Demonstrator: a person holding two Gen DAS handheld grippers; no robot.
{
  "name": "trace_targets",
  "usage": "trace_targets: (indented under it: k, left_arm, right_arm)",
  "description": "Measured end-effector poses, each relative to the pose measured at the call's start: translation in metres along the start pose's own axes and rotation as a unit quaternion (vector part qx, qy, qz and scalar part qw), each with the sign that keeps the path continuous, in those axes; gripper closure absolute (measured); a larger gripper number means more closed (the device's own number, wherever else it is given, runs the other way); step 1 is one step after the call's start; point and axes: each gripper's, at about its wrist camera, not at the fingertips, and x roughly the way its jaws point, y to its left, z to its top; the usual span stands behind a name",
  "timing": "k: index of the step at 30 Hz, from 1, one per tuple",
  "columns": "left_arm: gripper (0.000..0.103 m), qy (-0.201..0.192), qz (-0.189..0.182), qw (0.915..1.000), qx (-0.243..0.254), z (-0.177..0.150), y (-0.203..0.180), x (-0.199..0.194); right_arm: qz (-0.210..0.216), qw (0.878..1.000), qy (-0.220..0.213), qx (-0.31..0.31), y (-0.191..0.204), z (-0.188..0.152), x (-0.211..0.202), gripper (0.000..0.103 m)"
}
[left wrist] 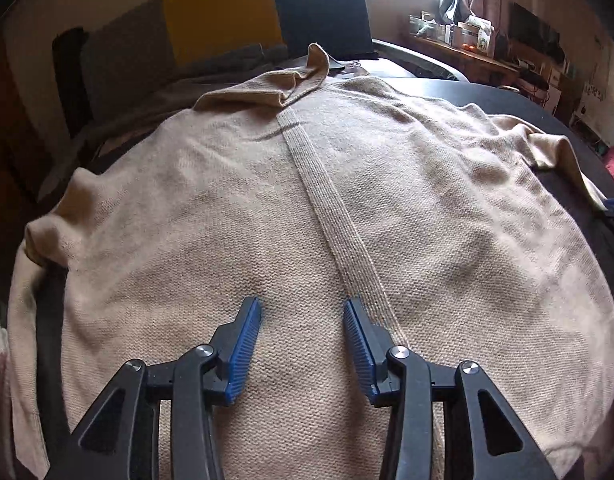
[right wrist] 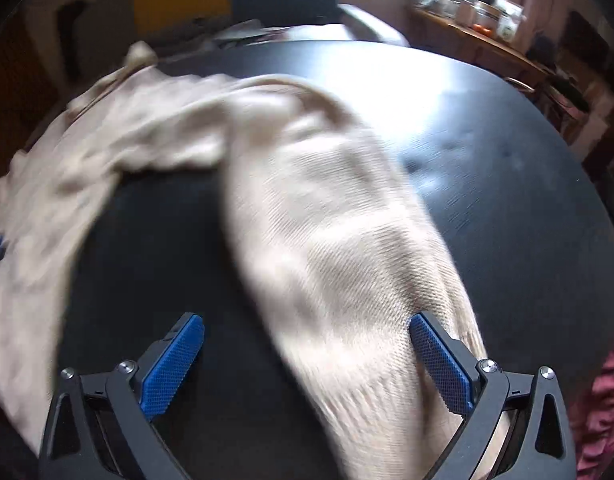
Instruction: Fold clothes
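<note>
A beige knit sweater lies spread flat on a dark round table, collar at the far end, a ribbed band running down its middle. My left gripper is open and empty, hovering low over the sweater's lower body, beside the band. In the right wrist view the sweater's sleeve stretches toward the camera, blurred by motion. My right gripper is open wide, with the sleeve lying between its fingers, nearer the right finger. The sweater's body is at the left there.
A dark chair and a yellow panel stand behind the table. A cluttered wooden shelf is at the back right. Pink fabric lies off the table's right edge. Bare tabletop shows right of the sleeve.
</note>
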Motion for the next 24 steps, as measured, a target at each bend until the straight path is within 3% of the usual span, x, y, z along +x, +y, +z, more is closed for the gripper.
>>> trace_targets:
  k: [4,9,14,17,19,22,24]
  left_arm:
    - [0.059,0.016,-0.025,0.9996,0.001,0.010,0.002,-0.004]
    - [0.058,-0.036,-0.044,0.9976,0.040,0.045,-0.011,-0.022]
    - [0.058,-0.073,-0.063,0.9897,0.106,0.096,-0.052,-0.013]
    - [0.058,-0.082,-0.079,0.9860,0.122,0.118,-0.072,0.001]
    - [0.058,-0.082,-0.082,0.9853,0.125,0.128,-0.078,0.012]
    - [0.058,-0.079,-0.075,0.9876,0.113,0.139,-0.077,0.028]
    - [0.058,-0.076,-0.070,0.9890,0.105,0.147,-0.077,0.038]
  right_arm:
    - [-0.031,0.998,0.016,0.060,-0.067,0.045,0.022,0.000]
    - [-0.037,0.990,0.058,0.121,-0.109,0.073,0.012,0.000]
    - [0.048,0.996,0.028,0.064,-0.060,0.092,-0.040,0.000]
    - [0.070,0.997,0.034,0.016,-0.026,0.084,-0.066,0.000]
    - [0.076,0.997,0.015,0.025,-0.006,0.088,-0.074,0.000]
    - [0.087,0.994,0.012,0.072,0.002,0.101,-0.053,0.000]
    - [0.053,0.996,0.018,0.073,0.008,0.107,-0.021,0.000]
